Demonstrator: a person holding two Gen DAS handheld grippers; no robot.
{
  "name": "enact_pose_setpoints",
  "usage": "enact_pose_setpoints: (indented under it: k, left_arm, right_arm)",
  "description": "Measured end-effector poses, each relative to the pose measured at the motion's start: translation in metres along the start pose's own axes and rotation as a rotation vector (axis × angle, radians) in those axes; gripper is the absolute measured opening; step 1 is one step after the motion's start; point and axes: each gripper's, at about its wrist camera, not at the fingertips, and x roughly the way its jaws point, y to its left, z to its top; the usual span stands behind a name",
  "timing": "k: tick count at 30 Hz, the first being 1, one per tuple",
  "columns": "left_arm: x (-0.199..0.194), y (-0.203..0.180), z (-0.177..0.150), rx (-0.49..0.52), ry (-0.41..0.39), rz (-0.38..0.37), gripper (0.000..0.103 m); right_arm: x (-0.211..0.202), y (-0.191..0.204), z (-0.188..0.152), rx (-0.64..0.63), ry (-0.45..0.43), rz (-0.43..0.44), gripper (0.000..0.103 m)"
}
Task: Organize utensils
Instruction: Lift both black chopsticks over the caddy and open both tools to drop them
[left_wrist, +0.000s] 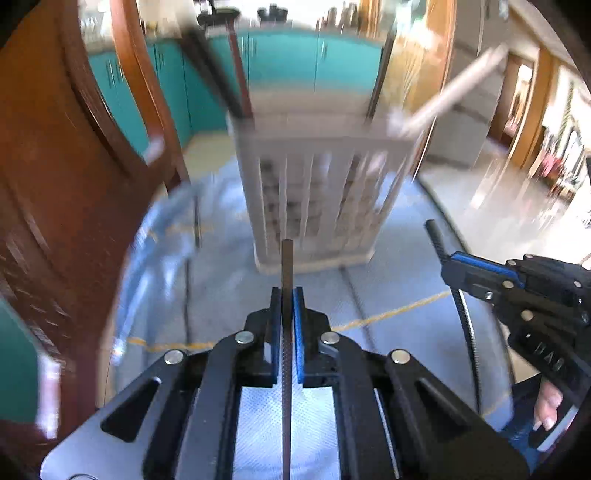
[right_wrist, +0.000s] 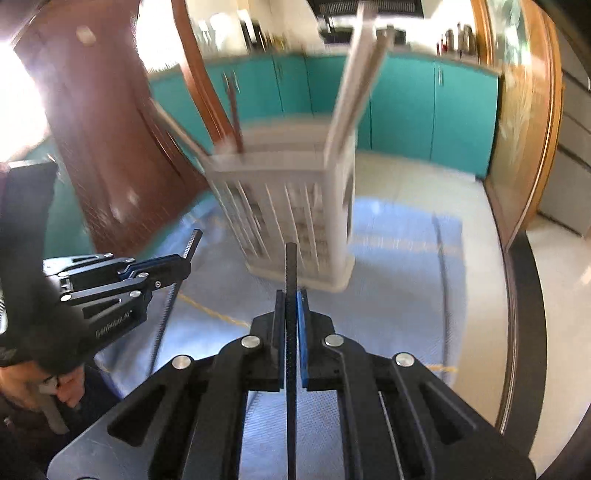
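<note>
**Inspector:** Your left gripper is clamped on a dark brown chopstick. The stick runs straight out between the pads, its tip pointing at the caddy.

**Operator:** And the right?

**Inspector:** Your right gripper is closed on a black chopstick — held the same way, tip aimed at the caddy's base. From the left camera you see that gripper at the right edge, its stick tilted up and to the left.

**Operator:** Where is the caddy?

**Inspector:** It stands upright on the blue cloth, ahead of both grippers and apart from them. Its walls are slatted. Handles stick out of its top — a pale one leaning right, dark ones at the left corner. The background is blurred; I cannot tell which compartments they occupy.
</note>
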Motion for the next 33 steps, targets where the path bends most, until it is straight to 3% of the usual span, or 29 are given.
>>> enact_pose_setpoints:
  k: [9, 17, 22, 27, 29, 33]
  left_arm:
    - [-0.107, -0.001, 0.02, -0.005, -0.257, -0.04, 0.007]
    - [-0.157, 0.008, 0.097, -0.025, -0.416, -0.091, 0.007]
    - [-0.171, 0.016, 0.138, -0.055, -0.475, -0.115, 0.007]
    - [-0.168, 0.022, 0.163, -0.092, -0.551, -0.097, 0.007]
    - [-0.159, 0.024, 0.164, -0.105, -0.573, -0.064, 0.007]
    - [-0.12, 0.026, 0.171, -0.117, -0.528, 0.021, 0.007]
  right_arm:
    - [-0.091, 0.003, 0.021, 0.009, -0.21, 0.061, 0.007]
    - [-0.123, -0.001, 0.108, 0.019, -0.392, 0.091, 0.007]
    - [-0.12, -0.007, 0.15, 0.065, -0.454, 0.091, 0.007]
    - [-0.11, -0.021, 0.162, 0.113, -0.502, 0.06, 0.007]
    - [-0.103, -0.025, 0.161, 0.118, -0.513, 0.009, 0.007]
    - [-0.08, -0.021, 0.153, 0.063, -0.484, -0.064, 0.007]
